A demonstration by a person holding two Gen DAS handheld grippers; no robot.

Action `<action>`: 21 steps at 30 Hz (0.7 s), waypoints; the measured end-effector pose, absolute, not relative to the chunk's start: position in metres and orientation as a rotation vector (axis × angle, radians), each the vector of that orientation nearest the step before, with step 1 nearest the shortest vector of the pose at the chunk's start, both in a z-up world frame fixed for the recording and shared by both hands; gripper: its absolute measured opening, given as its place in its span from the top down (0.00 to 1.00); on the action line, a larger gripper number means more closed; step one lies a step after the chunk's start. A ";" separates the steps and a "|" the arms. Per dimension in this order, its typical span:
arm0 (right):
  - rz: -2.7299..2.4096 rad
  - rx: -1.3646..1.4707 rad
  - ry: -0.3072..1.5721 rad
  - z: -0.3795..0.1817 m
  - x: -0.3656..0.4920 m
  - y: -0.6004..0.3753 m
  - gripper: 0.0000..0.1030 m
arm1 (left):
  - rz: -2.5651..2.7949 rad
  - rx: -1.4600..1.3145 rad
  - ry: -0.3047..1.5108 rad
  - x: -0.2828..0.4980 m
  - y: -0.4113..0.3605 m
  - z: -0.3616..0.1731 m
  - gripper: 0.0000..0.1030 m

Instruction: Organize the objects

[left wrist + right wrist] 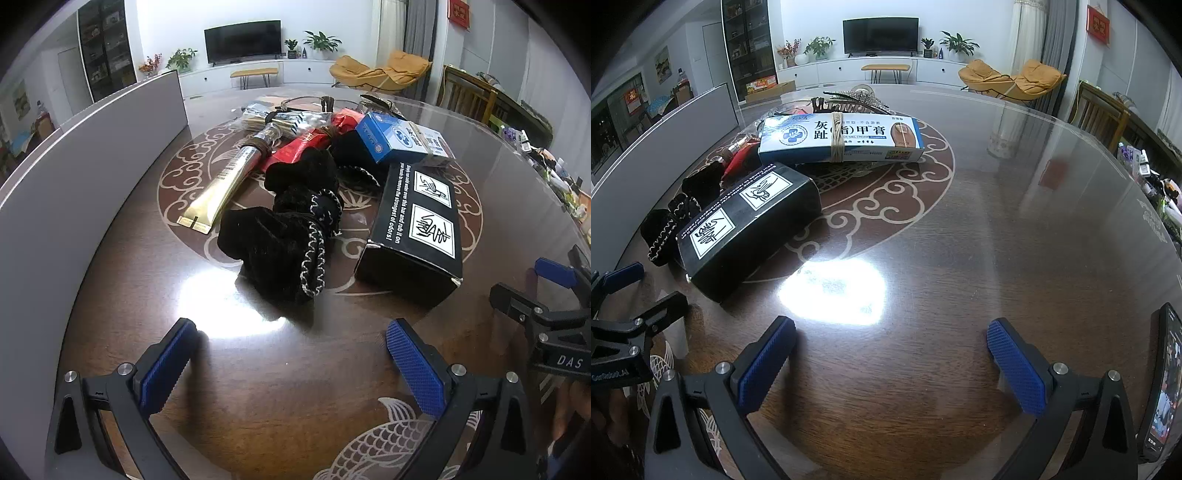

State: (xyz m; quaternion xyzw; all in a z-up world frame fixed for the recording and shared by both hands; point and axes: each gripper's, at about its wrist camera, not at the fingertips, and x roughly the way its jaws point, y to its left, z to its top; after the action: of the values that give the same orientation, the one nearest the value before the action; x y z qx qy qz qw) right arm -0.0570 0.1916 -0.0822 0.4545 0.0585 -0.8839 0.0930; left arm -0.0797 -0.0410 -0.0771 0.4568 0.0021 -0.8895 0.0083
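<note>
Dark wood under a glass sheet makes the table [997, 221], and all the objects lie in one untidy heap on it: a black box [413, 236], a black velvet pouch [284, 236], a gold tube [225, 181], a blue and white cream box [842, 140] and, behind it, what seems to be a sparkling hair clip [857, 100], though this is small in the view. The left gripper [291, 365] and the right gripper [892, 365] both hover above bare table with jaws fully spread and nothing between them. I judge the organizing is not started, so everything is left to do.
</note>
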 end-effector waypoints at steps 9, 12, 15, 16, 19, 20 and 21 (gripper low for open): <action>-2.624 1.349 0.174 -0.082 -0.057 0.191 0.00 | -2.777 1.426 0.008 -0.079 -0.041 -0.077 0.00; -2.624 1.348 0.174 -0.082 -0.057 0.191 0.00 | -2.784 1.435 -0.002 -0.075 -0.042 -0.077 0.00; -2.624 1.348 0.174 -0.082 -0.057 0.192 0.00 | -2.797 1.448 -0.015 -0.070 -0.044 -0.077 0.00; -2.624 1.348 0.174 -0.082 -0.057 0.192 0.00 | -2.800 1.455 -0.020 -0.068 -0.044 -0.077 0.00; -2.624 1.348 0.174 -0.082 -0.057 0.191 0.00 | -2.807 1.481 -0.034 -0.064 -0.045 -0.077 0.00; -2.624 1.348 0.174 -0.082 -0.057 0.192 0.00 | -2.810 1.491 -0.040 -0.064 -0.046 -0.076 0.00; -2.624 1.348 0.174 -0.082 -0.057 0.192 0.00 | -2.817 1.492 -0.046 -0.063 -0.046 -0.076 0.00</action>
State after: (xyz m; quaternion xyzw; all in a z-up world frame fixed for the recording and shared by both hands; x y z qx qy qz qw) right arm -0.0567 0.1917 -0.0823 0.4541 0.0586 -0.8841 0.0933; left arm -0.0627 -0.0457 -0.0764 0.4680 -0.0144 -0.8833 -0.0232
